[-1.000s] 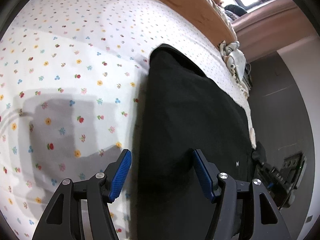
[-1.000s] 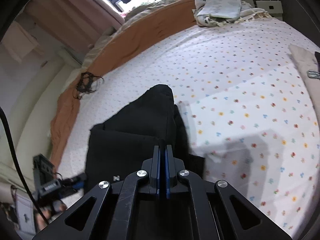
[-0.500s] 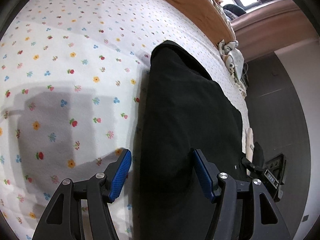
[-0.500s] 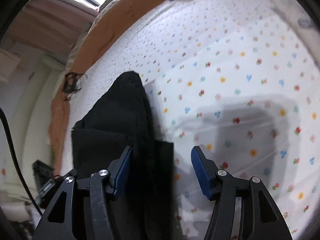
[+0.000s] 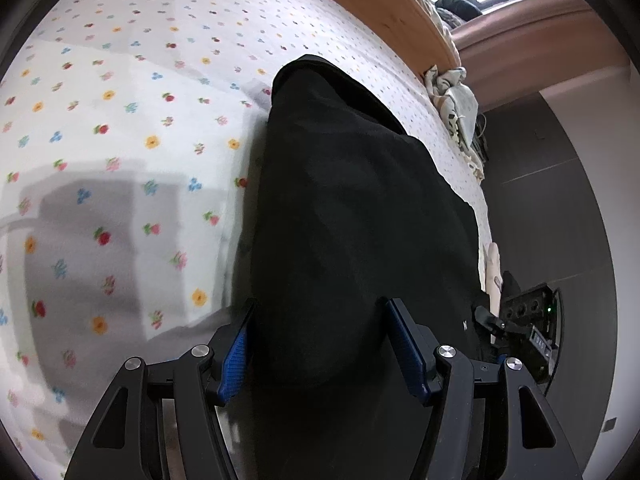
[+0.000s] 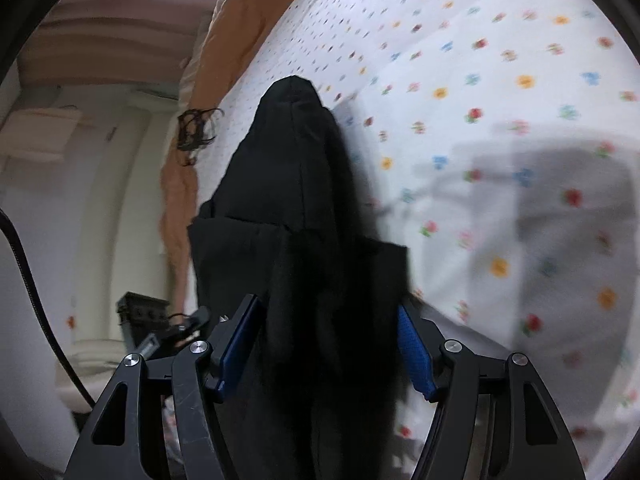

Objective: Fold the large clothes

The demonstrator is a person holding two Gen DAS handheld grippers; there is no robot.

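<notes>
Now my left gripper (image 5: 320,336) hangs with jaws spread over the black garment (image 5: 352,208), which lies folded near the bed's (image 5: 120,140) edge; my right gripper (image 6: 330,334) has jaws opening, cloth between them, unpinched.

No text, label or brand could be read; a tiny white mark on the black garment (image 5: 465,325) was too small to make out.
</notes>
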